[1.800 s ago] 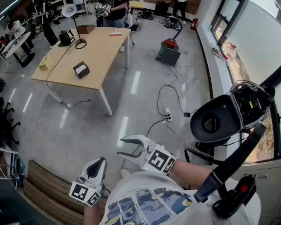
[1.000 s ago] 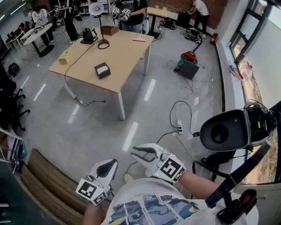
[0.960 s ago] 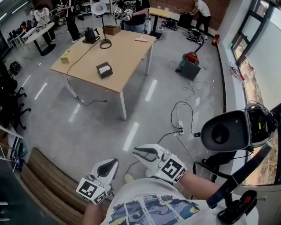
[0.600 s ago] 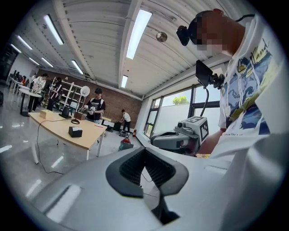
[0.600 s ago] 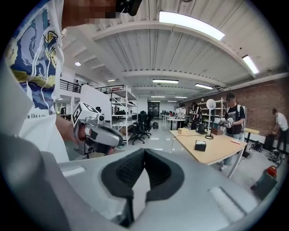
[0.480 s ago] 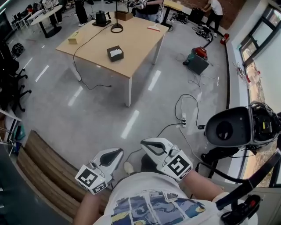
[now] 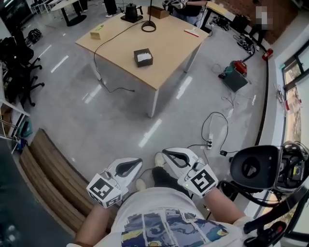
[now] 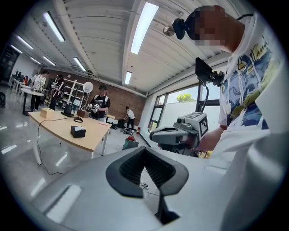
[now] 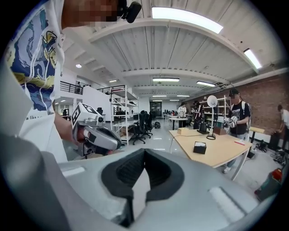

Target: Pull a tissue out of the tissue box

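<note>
The black tissue box (image 7: 143,57), with white tissue showing at its top, sits on the light wooden table (image 7: 169,46) far ahead across the floor. It is small in the left gripper view (image 8: 78,131) and the right gripper view (image 9: 199,147). My left gripper (image 7: 131,165) and right gripper (image 7: 169,154) are held side by side close to the person's body, well short of the table. Both are shut with nothing between the pads. Each shows in the other's view: the right gripper (image 8: 177,134) and the left gripper (image 9: 98,135).
A lamp base (image 7: 148,26), kettle (image 7: 131,13), cardboard box (image 7: 158,11) and yellow box (image 7: 98,31) share the table. Cables and a power strip (image 7: 210,141) lie on the floor ahead. A red vacuum (image 7: 235,75), black seat (image 7: 255,168), wooden bench (image 7: 43,169), office chairs (image 7: 19,67).
The person has walked toward the table, which now looks larger and nearer. Both grippers came along at the same height near the body. The right gripper's jaws went from open to shut.
</note>
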`<control>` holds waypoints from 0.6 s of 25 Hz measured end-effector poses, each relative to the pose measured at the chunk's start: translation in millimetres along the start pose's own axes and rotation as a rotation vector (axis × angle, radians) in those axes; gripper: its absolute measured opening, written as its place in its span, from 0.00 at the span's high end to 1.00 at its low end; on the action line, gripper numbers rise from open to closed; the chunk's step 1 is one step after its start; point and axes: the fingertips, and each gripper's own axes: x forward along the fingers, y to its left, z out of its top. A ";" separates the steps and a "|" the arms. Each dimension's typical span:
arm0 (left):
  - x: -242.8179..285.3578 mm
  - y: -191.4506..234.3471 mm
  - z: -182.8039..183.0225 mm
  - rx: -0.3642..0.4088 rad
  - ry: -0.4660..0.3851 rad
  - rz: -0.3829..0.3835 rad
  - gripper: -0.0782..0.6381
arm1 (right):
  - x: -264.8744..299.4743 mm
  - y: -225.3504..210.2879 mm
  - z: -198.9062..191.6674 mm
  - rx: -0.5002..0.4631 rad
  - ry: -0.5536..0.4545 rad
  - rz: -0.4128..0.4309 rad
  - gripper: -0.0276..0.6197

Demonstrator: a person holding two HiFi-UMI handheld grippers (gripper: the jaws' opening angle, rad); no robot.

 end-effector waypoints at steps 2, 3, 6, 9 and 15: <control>19.4 15.3 5.8 0.020 0.014 0.016 0.89 | 8.0 -26.6 3.5 -0.001 -0.009 0.014 0.95; 30.4 23.5 9.5 0.034 0.023 0.024 0.89 | 12.0 -40.5 4.2 0.000 -0.011 0.020 0.95; 63.5 47.8 27.6 0.064 0.026 0.058 0.89 | 23.2 -80.0 7.3 -0.013 -0.017 0.043 0.95; 93.3 66.8 42.1 0.068 0.014 0.098 0.89 | 29.9 -114.4 8.7 -0.016 -0.023 0.076 0.95; 134.8 107.0 62.1 0.083 0.018 0.139 0.89 | 48.5 -174.5 5.8 -0.037 -0.009 0.100 0.95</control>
